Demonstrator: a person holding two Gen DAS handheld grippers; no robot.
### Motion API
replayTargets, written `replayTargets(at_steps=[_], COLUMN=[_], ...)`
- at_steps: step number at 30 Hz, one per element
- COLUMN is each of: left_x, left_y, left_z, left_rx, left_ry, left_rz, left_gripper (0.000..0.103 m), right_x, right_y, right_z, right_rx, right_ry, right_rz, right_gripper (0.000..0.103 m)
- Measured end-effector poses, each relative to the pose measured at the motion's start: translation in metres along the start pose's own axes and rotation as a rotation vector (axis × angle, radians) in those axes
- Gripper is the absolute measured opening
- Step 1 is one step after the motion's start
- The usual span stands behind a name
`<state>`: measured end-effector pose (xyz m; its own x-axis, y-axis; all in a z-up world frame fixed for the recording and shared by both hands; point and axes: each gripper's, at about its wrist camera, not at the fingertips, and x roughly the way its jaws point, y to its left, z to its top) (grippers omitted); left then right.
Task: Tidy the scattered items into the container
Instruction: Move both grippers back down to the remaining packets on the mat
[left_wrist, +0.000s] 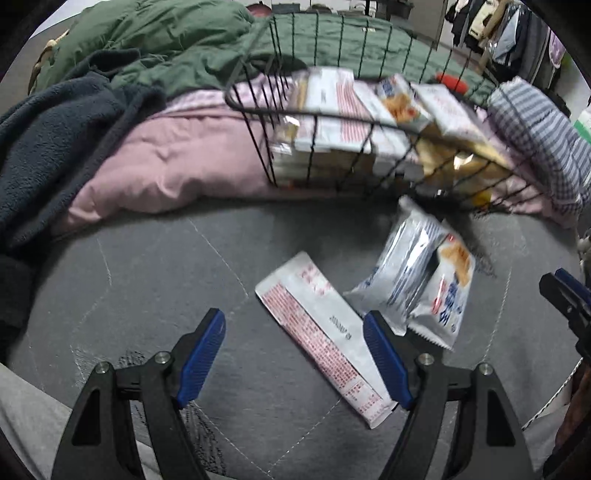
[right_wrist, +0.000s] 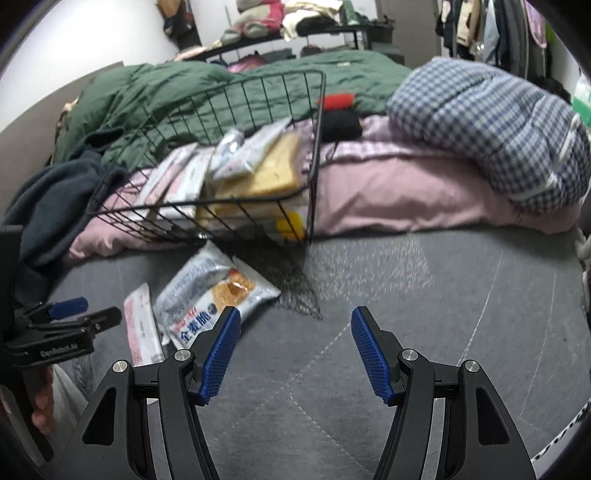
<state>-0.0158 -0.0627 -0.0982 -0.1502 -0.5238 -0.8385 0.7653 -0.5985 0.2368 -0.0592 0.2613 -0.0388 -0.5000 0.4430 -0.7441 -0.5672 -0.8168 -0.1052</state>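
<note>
**Left tongs over the flat sachet, snack packs between the two hands**

Three items lie loose on the grey bed cover in front of the wire basket (left_wrist: 332, 110), which already holds a stack of packets and rests tilted against the pink quilt (left_wrist: 166, 158). The long white-and-red sachet (left_wrist: 325, 332) lies directly ahead of the left tongs (left_wrist: 295, 354); its long axis runs diagonally, from the far left toward the near right, and its near end passes just beside the right-hand pad. It sits roughly between the jaws, though skewed to them, so a grasp would probably call for a slight roll of the wrist to close across its narrow width.

The two snack packs (left_wrist: 417, 280) overlap each other just beyond and to the right of the sachet. From the right wrist view they lie ahead and to the left of the right tongs (right_wrist: 295, 354), one pack (right_wrist: 218, 291) touching the left pad's outline.

The left hand is the nearer one to the sachet. Both tongs stand released, about half spread, with nothing clamped between the blue pads; bare cover shows between the right pair.
</note>
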Motion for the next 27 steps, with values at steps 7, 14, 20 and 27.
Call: replayTargets(at_steps=[7, 14, 20, 27], left_x=[0.020, 0.033, 0.038, 0.038], left_y=[-0.014, -0.024, -0.029, -0.034], left_z=[-0.008, -0.017, -0.020, -0.030], left_rx=[0.003, 0.025, 0.035, 0.067], left_ry=[0.054, 0.081, 0.094, 0.116], left_rz=[-0.022, -0.039, -0.031, -0.026], left_gripper=[0.080, 0.080, 0.080, 0.079], right_x=[0.019, 0.031, 0.035, 0.036], right_y=[0.007, 0.024, 0.026, 0.020], right_z=[-0.003, 0.001, 0.003, 0.004], right_rx=[-0.002, -0.020, -0.010, 0.017], right_ry=[0.042, 0.058, 0.059, 0.066], right_rz=[0.007, 0.016, 0.025, 0.027], right_gripper=[0.063, 0.063, 0.063, 0.063])
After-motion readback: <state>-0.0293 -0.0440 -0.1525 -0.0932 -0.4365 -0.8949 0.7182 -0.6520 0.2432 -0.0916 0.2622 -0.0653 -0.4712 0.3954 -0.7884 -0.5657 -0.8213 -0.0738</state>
